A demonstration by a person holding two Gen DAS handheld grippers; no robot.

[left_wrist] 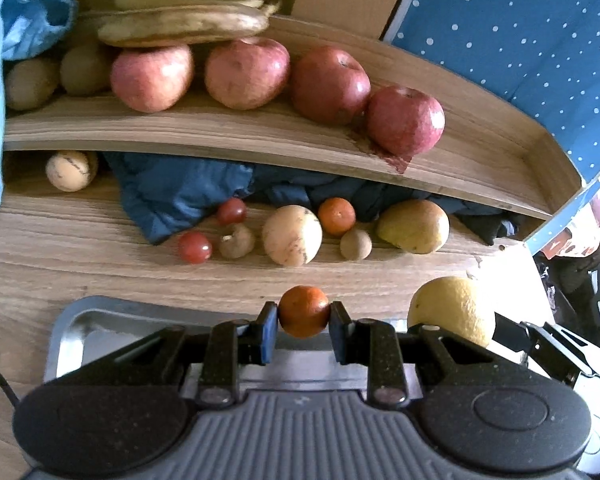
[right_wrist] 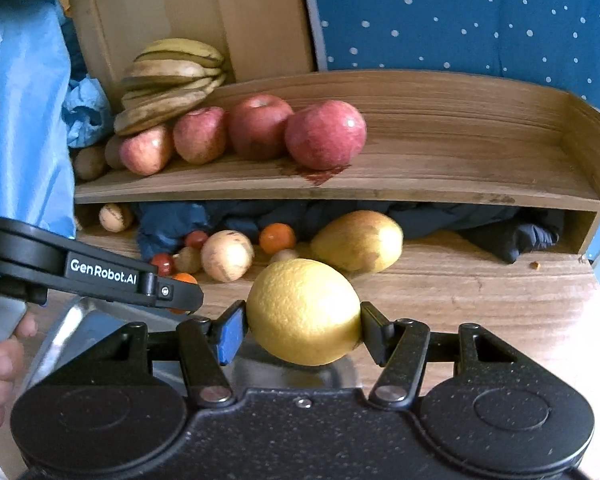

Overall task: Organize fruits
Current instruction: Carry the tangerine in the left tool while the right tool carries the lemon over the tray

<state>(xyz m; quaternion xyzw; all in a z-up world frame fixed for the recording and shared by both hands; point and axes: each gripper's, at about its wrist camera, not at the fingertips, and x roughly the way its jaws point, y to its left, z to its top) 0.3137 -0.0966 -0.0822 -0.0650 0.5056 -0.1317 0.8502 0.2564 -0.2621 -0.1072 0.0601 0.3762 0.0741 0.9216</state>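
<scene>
Holding two fruits at once, the person has one in each tool. The left gripper (left_wrist: 303, 317) has its fingers close together, pinching a small round orange tangerine (left_wrist: 304, 311) on its two sides. This little fruit looks light and a bit squishy, so a soft pinch across its fat middle is best. Squeeze too hard and it could burst.

The right gripper (right_wrist: 303, 314) has its fingers partly spread, pressed on both sides of a big bumpy yellow lemon (right_wrist: 303, 311). This fruit looks heavier and firm. Its skin is rough, so it should not slip much, but it is round and could roll out if held near one end.

Both fruits hang above a shiny metal tray (left_wrist: 84, 328) on the brown wooden table (left_wrist: 60, 248).

Farther back on the table lie more loose fruits: another small orange tangerine (left_wrist: 336, 216), a pale round fruit (left_wrist: 292, 235) and a yellow-green pear (left_wrist: 414, 226).

Farthest away, a curved wooden shelf (left_wrist: 220, 128) holds a row of four red apples (left_wrist: 247, 73), packed side by side. Spotty yellow-brown bananas (left_wrist: 188, 24) rest behind them.
</scene>
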